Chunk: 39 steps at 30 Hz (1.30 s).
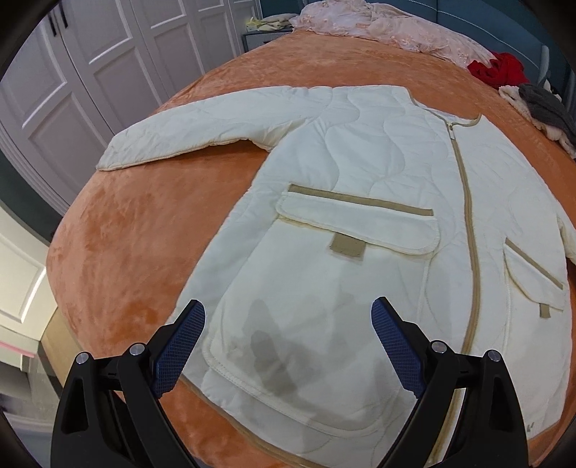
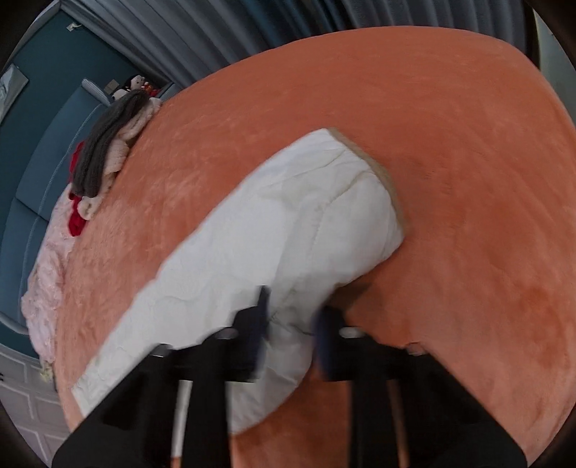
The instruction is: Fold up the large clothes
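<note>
My right gripper (image 2: 291,316) pinches the soft, puffy cream quilted jacket's (image 1: 360,201) sleeve (image 2: 288,223); left gripper (image 1: 288,345), spread wide, hovers above its hem, empty.

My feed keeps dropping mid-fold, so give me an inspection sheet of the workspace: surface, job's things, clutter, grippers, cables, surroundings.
Surface: bed with orange blanket.
Job's things: cream quilted jacket lies flat, front up, zipped, one sleeve stretched sideways; other sleeve lies out on the blanket.
Clutter: pink fabric, red garment, grey knit heaped at the far edge.
Grippers: left gripper open above the jacket's hem, holding nothing; right gripper blurred, closed on the other sleeve.
Cables: nothing seen.
Surroundings: white panelled wardrobe doors, blue headboard, grey curtain.
</note>
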Motion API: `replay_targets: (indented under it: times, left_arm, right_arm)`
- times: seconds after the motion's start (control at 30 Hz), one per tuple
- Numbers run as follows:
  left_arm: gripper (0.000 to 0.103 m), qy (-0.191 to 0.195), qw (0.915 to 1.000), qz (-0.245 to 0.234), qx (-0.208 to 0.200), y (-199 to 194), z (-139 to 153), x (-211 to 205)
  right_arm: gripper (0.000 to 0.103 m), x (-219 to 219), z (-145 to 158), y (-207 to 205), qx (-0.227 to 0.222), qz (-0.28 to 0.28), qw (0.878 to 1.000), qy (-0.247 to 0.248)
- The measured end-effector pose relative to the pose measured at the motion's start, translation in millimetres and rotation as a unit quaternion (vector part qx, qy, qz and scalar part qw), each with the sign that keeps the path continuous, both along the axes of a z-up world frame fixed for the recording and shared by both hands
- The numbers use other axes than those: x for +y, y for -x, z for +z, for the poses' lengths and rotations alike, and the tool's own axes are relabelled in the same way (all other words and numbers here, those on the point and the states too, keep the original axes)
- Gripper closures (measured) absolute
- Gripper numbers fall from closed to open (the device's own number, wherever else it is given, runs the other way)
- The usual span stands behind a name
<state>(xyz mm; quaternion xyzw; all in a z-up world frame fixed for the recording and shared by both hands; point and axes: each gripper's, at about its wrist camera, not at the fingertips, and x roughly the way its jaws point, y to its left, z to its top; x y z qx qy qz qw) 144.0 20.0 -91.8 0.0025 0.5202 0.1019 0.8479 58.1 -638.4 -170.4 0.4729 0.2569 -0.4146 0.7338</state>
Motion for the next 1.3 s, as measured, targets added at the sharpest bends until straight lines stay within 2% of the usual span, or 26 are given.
replay_targets:
  times: [0.1,0.2,0.27,0.33,0.43,0.47,0.53,0.57,0.63,0.7,0.73,0.77,0.8,0.83,0.93,0.97,1.0,1.07,1.13,1.23,1.3]
  left_arm:
    - [0.012,-0.009,0.9999,0.006,0.0,1,-1,8]
    - [0.012,-0.014,0.9998,0.014,0.001,1,-3,19]
    - [0.012,-0.015,0.9997,0.021,0.003,1,-5,26]
    - [0.012,-0.011,0.9995,0.029,0.005,2,-7,33]
    - [0.012,-0.002,0.9992,0.04,0.008,6,-11,46]
    - [0.012,-0.001,0.9991,0.041,0.008,7,-12,48]
    - [0.012,0.0,0.9991,0.042,0.009,9,-13,54]
    - [0.012,0.001,0.999,0.044,0.009,10,-13,59]
    - [0.012,0.01,0.9988,0.046,0.009,10,-13,67]
    - [0.012,0.019,0.9986,0.049,0.008,10,-12,75]
    - [0.012,0.023,0.9985,0.049,0.007,10,-11,77]
    - [0.012,0.029,0.9983,0.049,0.005,8,-11,81]
    - [0.012,0.035,0.998,0.051,0.006,7,-11,85]
    - [0.012,0.041,0.9977,0.053,0.006,6,-11,88]
    - [0.012,0.08,0.995,0.058,0.013,-3,-13,98]
    - [0.012,0.091,0.994,0.059,0.012,-5,-12,99]
    - [0.012,0.107,0.9924,0.06,0.011,-8,-12,101]
    - [0.012,0.15,0.9868,0.059,0.005,-18,-10,103]
    - [0.012,0.197,0.9786,0.058,0.002,-36,-8,100]
    - [0.012,0.245,0.9679,0.052,-0.011,-64,-6,88]
    - [0.012,0.278,0.9594,0.048,-0.015,-89,-8,75]
  right_arm:
    - [0.09,23,53,-21,-0.032,0.043,0.996,0.064]
    - [0.09,70,118,-56,-0.074,0.121,0.981,0.135]
    - [0.09,107,157,-79,-0.106,0.179,0.964,0.168]
    - [0.09,159,195,-109,-0.137,0.25,0.937,0.201]
    - [0.09,227,223,-142,-0.157,0.336,0.901,0.226]
    - [0.09,262,229,-158,-0.161,0.378,0.882,0.229]
    - [0.09,306,229,-176,-0.159,0.424,0.86,0.236]
    - [0.089,341,224,-188,-0.148,0.458,0.841,0.246]
    - [0.088,390,210,-197,-0.131,0.504,0.815,0.254]
    - [0.086,430,189,-204,-0.118,0.548,0.793,0.239]
    - [0.081,451,176,-206,-0.106,0.569,0.782,0.232]
    - [0.067,464,165,-209,-0.096,0.581,0.774,0.231]
    - [0.057,480,156,-215,-0.085,0.594,0.767,0.228]
    - [0.041,494,144,-214,-0.077,0.608,0.759,0.222]
    - [0.039,520,131,-197,-0.084,0.636,0.737,0.211]
    - [0.039,526,136,-202,-0.085,0.636,0.737,0.213]
    - [0.039,524,137,-192,-0.084,0.628,0.743,0.216]
    - [0.039,508,134,-179,-0.081,0.608,0.762,0.206]
    - [0.039,483,124,-181,-0.076,0.584,0.788,0.179]
    - [0.039,421,96,-177,-0.047,0.529,0.836,0.138]
    - [0.039,385,79,-171,-0.031,0.495,0.861,0.117]
